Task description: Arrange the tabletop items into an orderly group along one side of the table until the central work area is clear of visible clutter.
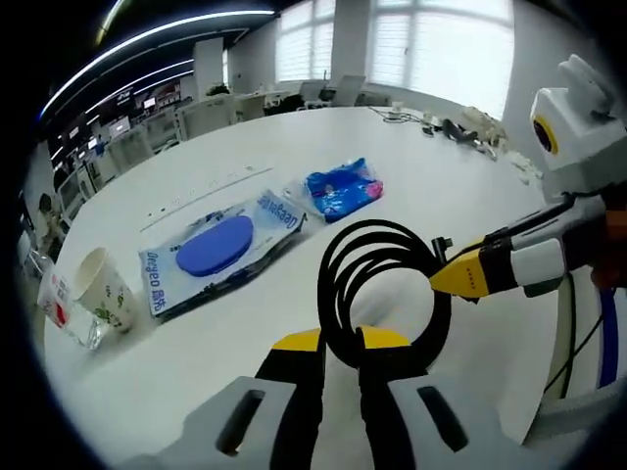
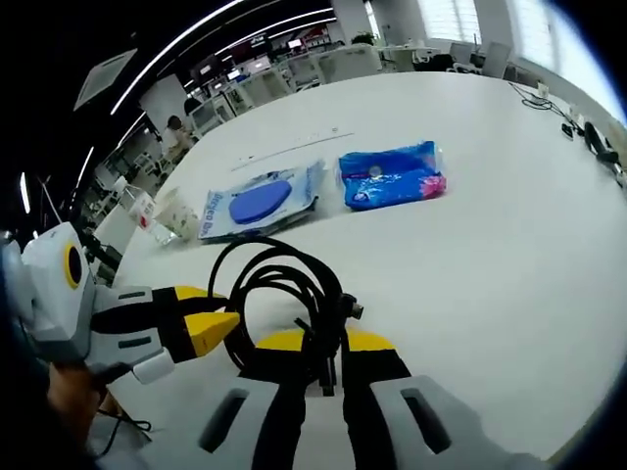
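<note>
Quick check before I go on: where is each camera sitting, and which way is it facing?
Left gripper view: rides the left gripper, looking across the white table toward windows; its jaws clamp the black cable. The right gripper enters from the right.
Right gripper view: rides the right gripper, facing across the table toward desks; jaws clamp the cable. The left gripper and a hand show at left.
Shared: cable, blue disc packet, blue pouch, paper cup.
</note>
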Available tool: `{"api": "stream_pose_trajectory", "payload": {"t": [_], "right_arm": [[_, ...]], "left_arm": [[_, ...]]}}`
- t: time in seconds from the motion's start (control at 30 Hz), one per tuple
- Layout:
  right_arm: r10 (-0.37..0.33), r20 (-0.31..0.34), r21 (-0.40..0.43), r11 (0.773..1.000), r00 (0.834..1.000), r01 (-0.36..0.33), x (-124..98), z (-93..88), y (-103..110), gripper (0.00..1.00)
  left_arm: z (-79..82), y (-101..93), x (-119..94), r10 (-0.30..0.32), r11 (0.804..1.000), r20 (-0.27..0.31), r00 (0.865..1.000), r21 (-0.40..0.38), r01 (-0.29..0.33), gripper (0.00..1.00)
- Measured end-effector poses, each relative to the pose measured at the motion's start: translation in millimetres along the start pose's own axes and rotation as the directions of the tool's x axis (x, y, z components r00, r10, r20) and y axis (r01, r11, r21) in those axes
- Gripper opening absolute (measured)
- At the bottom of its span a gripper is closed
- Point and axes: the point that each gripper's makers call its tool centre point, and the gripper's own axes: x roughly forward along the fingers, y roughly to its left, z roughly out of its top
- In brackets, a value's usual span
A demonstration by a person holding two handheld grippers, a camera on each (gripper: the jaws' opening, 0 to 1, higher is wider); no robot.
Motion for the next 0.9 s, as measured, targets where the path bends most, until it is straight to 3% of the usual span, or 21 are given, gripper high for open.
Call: {"api": "stream_pose_trajectory", "payload": {"t": [0.33,0.47,0.53,0.7,0.9], "right_arm": [[0.009,-0.032,-0.003,1.000,0.999,-0.009,20,19.8,-17,0.09],[-0.001,-0.052,-0.041,0.999,0.999,-0.001,29,27.0,-26,0.09],[-0.029,-0.076,-0.093,0.995,0.997,0.022,35,26.1,-31,0.08],[-0.013,-0.082,-0.049,0.999,0.997,0.009,45,30.0,-35,0.09],[0.014,-0.073,-0.022,1.000,0.997,-0.015,53,36.0,-34,0.09]], "left_arm": [[11.1,6.0,29,-0.010,0.999,-0.018,1.000,-0.044,0.009,0.08],[11.4,6.5,39,-0.020,0.998,-0.027,0.999,-0.062,0.018,0.05],[10.1,5.7,44,-0.016,0.999,-0.038,0.999,-0.030,0.015,0.05],[7.8,11.8,54,-0.014,0.996,-0.045,0.999,-0.085,0.010,0.05],[11.2,18.5,58,-0.005,0.996,-0.042,0.999,-0.089,0.001,0.05]]}}
